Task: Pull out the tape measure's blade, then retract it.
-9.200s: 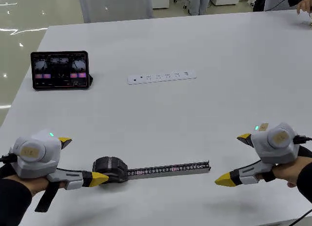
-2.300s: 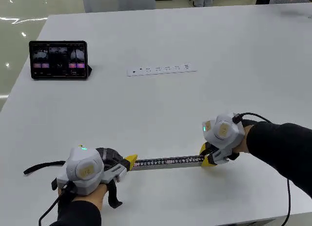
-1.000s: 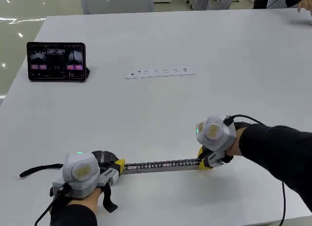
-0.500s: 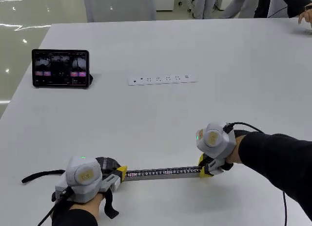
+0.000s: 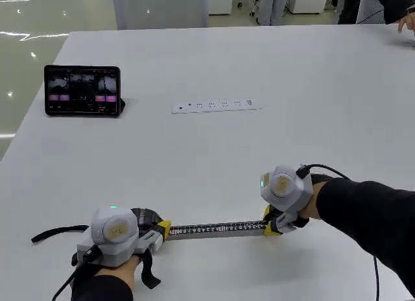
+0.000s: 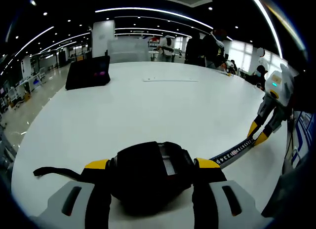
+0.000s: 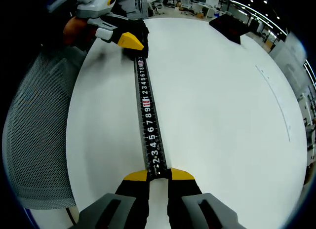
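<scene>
Bright, even indoor light from ceiling strip lights [image 6: 148, 11]. The white tabletop [image 5: 259, 67] shows only soft, faint shadows. Glare streaks the glossy floor [image 5: 26, 35]. Both gripper views bow strongly at their edges; numerals on the tape blade [image 7: 146, 105] read sharp.

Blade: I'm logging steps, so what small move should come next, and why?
Probably ease the right gripper toward the case so the blade can retract: the blade is already out, its tip pinched, and the left gripper clamps the case.
</scene>
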